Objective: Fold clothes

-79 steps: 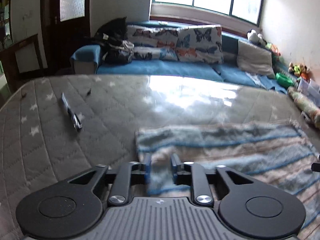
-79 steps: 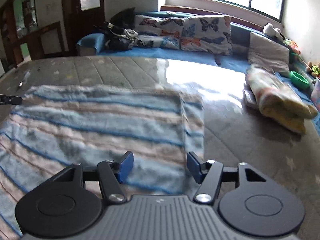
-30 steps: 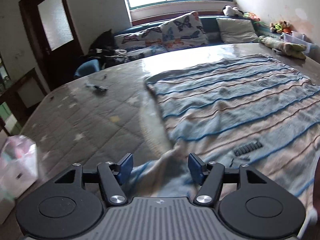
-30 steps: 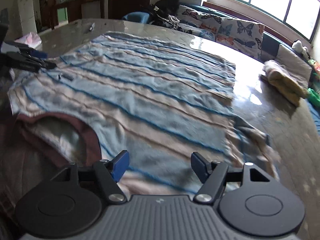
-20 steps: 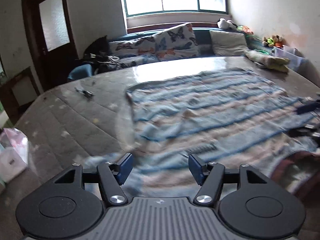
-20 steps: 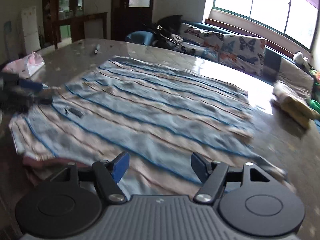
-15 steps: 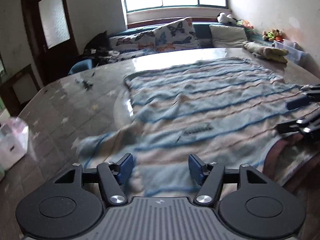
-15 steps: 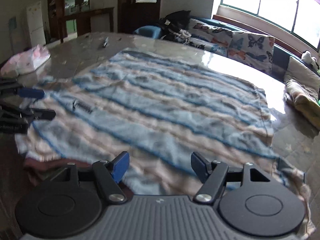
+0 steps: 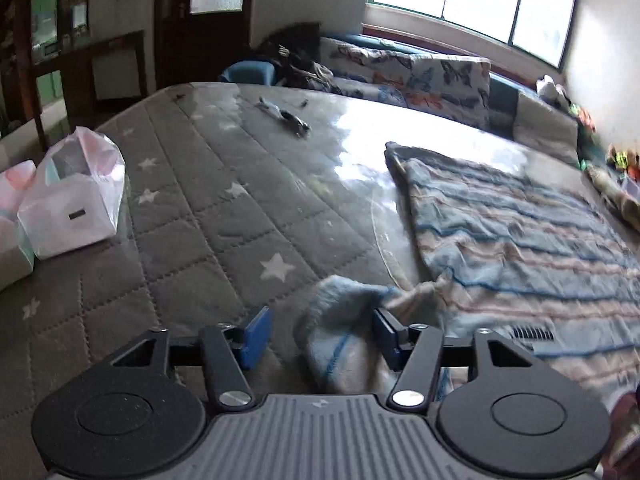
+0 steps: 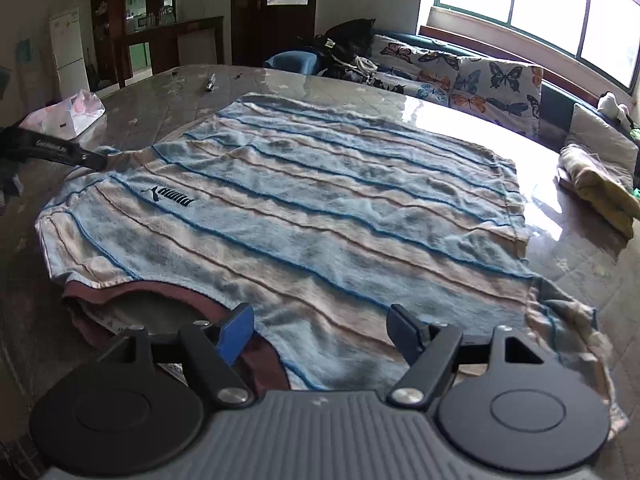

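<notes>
Left gripper (image 9: 318, 336): grey ribbed housing at lower centre of frame, small pale logo on its top edge. Two black round discs with raised centre circles, lower left and lower right. Black linkage arms with triangular cut-outs, silver screws at the pivots. Blue pads (image 9: 253, 336) on the fingers.

Right gripper (image 10: 320, 332): same build, blue pads (image 10: 236, 332). In its view, left edge, a black finger of the left gripper with white lettering, too small to read.
</notes>
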`<state>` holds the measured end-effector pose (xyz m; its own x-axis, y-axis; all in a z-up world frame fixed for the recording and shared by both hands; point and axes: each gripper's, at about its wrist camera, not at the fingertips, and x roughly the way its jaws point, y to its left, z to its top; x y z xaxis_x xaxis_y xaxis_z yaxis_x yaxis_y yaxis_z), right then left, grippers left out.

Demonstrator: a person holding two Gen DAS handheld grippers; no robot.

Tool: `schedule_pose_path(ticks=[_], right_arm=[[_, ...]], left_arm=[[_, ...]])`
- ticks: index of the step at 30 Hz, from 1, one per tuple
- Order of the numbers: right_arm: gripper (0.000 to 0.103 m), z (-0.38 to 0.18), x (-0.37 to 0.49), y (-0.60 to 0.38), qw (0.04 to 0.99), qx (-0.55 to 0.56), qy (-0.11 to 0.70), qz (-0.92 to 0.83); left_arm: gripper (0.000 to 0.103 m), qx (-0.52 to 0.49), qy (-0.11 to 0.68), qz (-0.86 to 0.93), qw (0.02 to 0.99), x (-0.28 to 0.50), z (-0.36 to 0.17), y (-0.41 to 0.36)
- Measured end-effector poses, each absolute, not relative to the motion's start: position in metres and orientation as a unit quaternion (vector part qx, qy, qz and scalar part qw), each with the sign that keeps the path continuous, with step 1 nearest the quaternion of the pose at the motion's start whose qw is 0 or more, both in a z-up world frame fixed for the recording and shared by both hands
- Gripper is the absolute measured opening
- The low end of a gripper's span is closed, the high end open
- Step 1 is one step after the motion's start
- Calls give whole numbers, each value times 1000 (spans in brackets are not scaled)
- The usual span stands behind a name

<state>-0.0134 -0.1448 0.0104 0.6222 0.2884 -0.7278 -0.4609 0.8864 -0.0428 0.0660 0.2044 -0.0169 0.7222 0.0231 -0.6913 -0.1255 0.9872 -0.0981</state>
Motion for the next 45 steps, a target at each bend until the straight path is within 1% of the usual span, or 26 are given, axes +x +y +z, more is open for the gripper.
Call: schedule_pose_path(ticks=[1,2,3,6,7,8,10,11,12,14,16,18,22,23,24,26,28,29,30,32,37,38,39,41,43,45], right_arm=[[75,9,-13,-144,893,-113,382,210],[75,9,-12,-144,893,-111,382,210],[75,8,-12,-144,893,-110,383,211],[75,7,-10,-144,892,-107,385,211],[75,7,-9,-144,892,-106,385,211],[75,6,-9,-144,892,-104,386,212],[75,6,-7,-144,892,-103,387,212],[75,6,-7,-143,891,-104,387,212],[75,6,-7,-143,891,-106,386,212],[75,7,-8,-143,891,-109,385,213],[75,9,-8,-144,891,-109,385,214],[75,10,-8,-143,891,-112,384,214],[75,8,-7,-142,890,-110,386,218],[75,7,-7,-141,889,-107,387,219],[75,7,-6,-141,889,-105,388,220],[75,7,-6,-139,889,-109,386,220],[75,7,-7,-138,890,-112,384,219],[75,7,-7,-138,890,-112,383,219],[75,6,-7,-138,891,-110,383,218],[75,6,-8,-139,892,-107,382,217],[75,5,-9,-141,893,-100,382,217],[75,5,-8,-141,893,-100,382,217],[75,5,-8,-141,892,-100,383,218],[75,5,-9,-141,893,-102,382,217],[75,5,-10,-142,893,-100,381,218],[75,5,-8,-142,893,-95,382,219]], left_arm=[[14,-79,368,35,926,66,-17,205],[11,-88,360,32,928,62,-13,204],[9,-85,350,33,932,58,-10,201],[7,-14,303,63,951,46,6,185],[7,2,297,69,952,45,8,182],[8,1,308,68,949,48,5,184],[13,-6,332,70,941,55,0,189],[22,-24,344,80,935,57,-3,196],[33,-46,351,92,931,56,-5,204],[47,-83,356,111,924,48,-4,218],[48,-107,357,118,920,32,0,226],[53,-136,367,115,913,17,-1,228],[55,-202,391,95,893,-7,-11,228],[57,-205,386,91,895,-9,-11,224],[57,-208,382,87,896,-12,-11,221],[55,-219,377,72,897,-11,-11,215],[34,-209,376,66,900,-6,-11,207],[14,-195,377,69,903,-2,-11,204],[9,-184,376,73,905,1,-11,202],[3,-173,358,86,913,6,-3,204],[2,-121,295,97,943,4,28,196],[2,-106,294,84,946,2,30,191],[3,-88,301,75,947,-1,29,186],[9,-60,315,61,945,-5,25,177],[20,-85,334,74,936,-4,13,184],[53,-127,351,86,924,-2,2,194]])
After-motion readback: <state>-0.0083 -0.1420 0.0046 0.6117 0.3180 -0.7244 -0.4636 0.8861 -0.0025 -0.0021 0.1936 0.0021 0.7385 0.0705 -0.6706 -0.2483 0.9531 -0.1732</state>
